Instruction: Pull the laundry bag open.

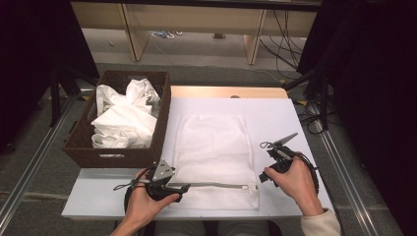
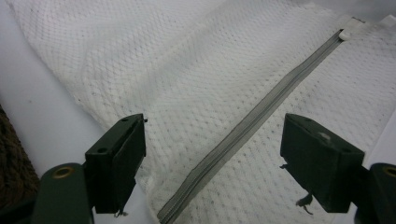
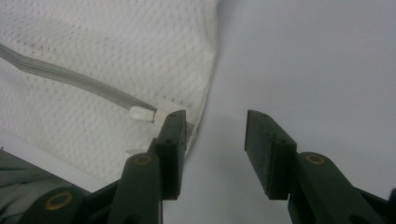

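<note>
On the white bench [image 1: 290, 118] a mesh laundry bag [image 1: 216, 147] lies flat, long axis running away from the person, grey zipper [image 1: 216, 186] crossing its near end side to side. Left gripper [image 1: 183, 187] sits at the zipper's left end, jaws spread with zipper and mesh between them, nothing pinched. Right gripper [image 3: 215, 135] is open too, just beside the bag's corner near the white zipper pull [image 3: 141, 113], which is tiny from the high view. Wicker basket [image 1: 78, 147] of white cloth [image 1: 123, 118] stands left, cut off in the left gripper view.

Black tongs [image 1: 184, 187] with brass rivets, grey triangular plate, cream sleeve [image 1: 319, 223].
</note>
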### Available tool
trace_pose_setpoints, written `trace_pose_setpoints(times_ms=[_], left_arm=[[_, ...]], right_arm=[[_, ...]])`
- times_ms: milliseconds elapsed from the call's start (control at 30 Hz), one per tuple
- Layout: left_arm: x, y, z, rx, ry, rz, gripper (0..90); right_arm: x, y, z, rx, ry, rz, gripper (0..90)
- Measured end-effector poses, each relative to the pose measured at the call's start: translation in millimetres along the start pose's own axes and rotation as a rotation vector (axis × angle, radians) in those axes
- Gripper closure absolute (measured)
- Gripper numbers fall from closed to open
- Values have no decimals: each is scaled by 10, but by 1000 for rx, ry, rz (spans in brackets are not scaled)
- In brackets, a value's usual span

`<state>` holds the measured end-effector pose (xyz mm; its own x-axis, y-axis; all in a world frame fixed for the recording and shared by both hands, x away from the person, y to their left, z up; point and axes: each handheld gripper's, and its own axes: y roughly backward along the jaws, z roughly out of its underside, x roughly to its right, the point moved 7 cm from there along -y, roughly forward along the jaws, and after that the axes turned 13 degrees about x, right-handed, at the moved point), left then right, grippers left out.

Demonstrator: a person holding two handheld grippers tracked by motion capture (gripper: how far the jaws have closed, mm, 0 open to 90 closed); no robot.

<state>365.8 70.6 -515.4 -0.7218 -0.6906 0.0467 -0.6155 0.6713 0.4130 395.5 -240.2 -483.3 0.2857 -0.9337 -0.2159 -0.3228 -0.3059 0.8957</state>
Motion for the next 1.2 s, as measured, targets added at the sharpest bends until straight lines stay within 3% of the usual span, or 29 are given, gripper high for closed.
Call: trace_pose_setpoints(times_ms=[33, 133, 200, 267, 400, 467, 533, 733, 767, 867, 1000, 1067, 1100, 1200], left_arm=[[2, 3, 2, 0, 2, 0, 223], [19, 7, 10, 6, 10, -5, 227], [15, 8, 24, -6, -1, 4, 229], [3, 5, 35, -14, -9, -12, 230], [12, -4, 33, -7, 5, -3, 232], [-4, 2, 33, -11, -7, -7, 234], [-9, 0, 30, -5, 0, -12, 235], [-2, -2, 40, -11, 7, 2, 238], [2, -2, 40, -12, 5, 4, 238], [11, -3, 45, -12, 7, 4, 239], [12, -6, 52, -5, 12, -1, 240], [2, -3, 54, -5, 4, -5, 240], [1, -1, 55, -5, 5, -5, 240], [2, 10, 59, -10, 3, -4, 241]], right_arm=[[26, -20, 2, 14, 33, -7, 605], [-30, -20, 66, -36, -31, -1, 620], [-30, -41, 75, -46, -5, -10, 623], [-41, -68, 65, -26, -1, 3, 623], [-95, -73, 88, -61, -22, -3, 625], [-73, -90, 86, -63, 3, -9, 634], [-94, -80, 87, -72, -32, 2, 641], [-83, -121, 90, -80, -15, -15, 657], [-43, -151, 82, -63, 53, -26, 659], [-116, -139, 108, -95, -17, -12, 666], [-139, -190, 111, -99, -37, -6, 672], [-100, -251, 104, -96, 17, -17, 670], [-130, -257, 116, -113, -24, -4, 670], [-142, -298, 121, -120, -17, 1, 667]])
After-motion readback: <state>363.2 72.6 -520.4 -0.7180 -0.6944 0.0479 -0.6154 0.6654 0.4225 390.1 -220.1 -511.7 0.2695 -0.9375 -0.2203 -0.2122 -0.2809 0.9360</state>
